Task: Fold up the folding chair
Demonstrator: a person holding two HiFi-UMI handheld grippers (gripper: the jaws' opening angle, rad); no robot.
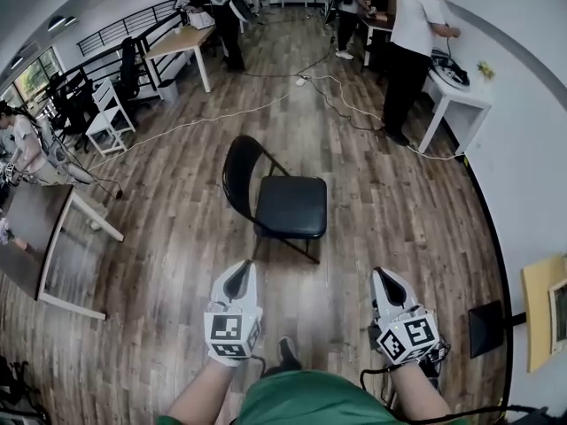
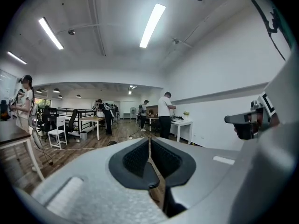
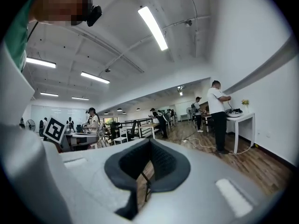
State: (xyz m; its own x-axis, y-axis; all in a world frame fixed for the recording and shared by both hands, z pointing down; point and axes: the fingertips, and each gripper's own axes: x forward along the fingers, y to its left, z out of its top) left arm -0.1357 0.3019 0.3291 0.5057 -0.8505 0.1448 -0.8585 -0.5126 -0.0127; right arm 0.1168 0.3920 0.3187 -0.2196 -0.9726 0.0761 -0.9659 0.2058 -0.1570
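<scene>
Both grippers, left gripper (image 1: pixel 241 279) and right gripper (image 1: pixel 386 283), sit lower frame, jaws closed, empty, likely approaching. Black folding chair (image 1: pixel 276 197) stands unfolded at centre, untouched.

White plastic left gripper (image 1: pixel 237 277), marker cube at its near end: jaws together, nothing between them, pointing far. White plastic right gripper (image 1: pixel 384 283): jaws together, empty, parallel to it and well apart. Bare left forearm (image 1: pixel 199 398) and right forearm (image 1: pixel 416 397) extended forward.

Bright ceiling strip lights (image 2: pixel 152 24), fisheye-warped edges
</scene>
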